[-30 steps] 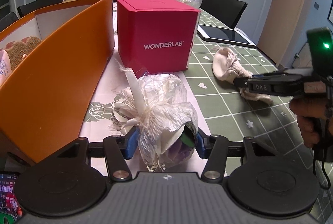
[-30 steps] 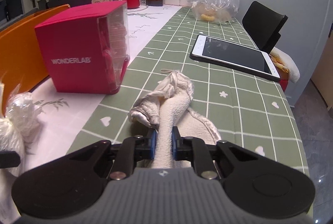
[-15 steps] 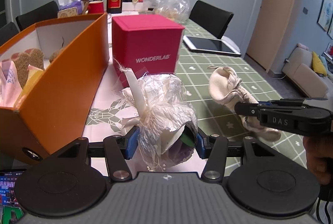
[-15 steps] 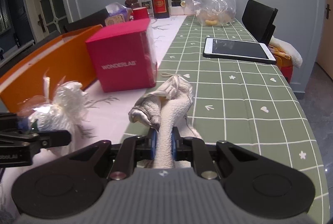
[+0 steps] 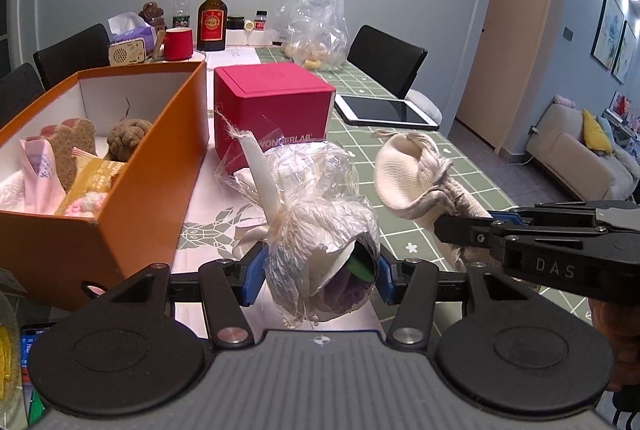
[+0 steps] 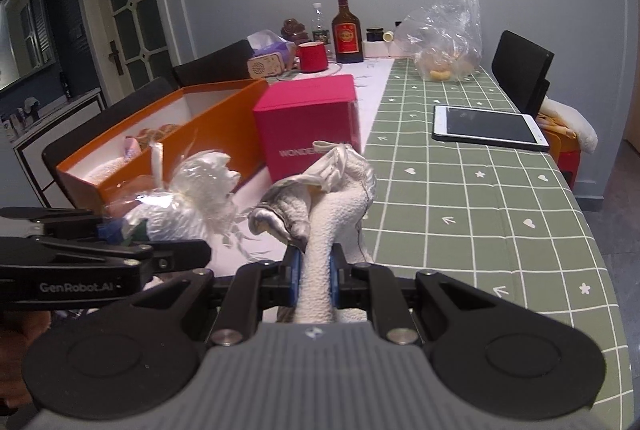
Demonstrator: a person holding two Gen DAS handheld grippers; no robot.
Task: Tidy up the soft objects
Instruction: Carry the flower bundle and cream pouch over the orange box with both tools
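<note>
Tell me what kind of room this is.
Most likely a home dining area opening onto a living room: a long table with a green grid-patterned tablecloth and black dining chairs, a brown liquor bottle at the far end, and a beige sofa beyond.

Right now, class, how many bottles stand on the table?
2. A brown glass bottle with a red label stands at the table's far end behind the red mug; a clear plastic bottle stands just left of it. Others may be hidden.
</note>
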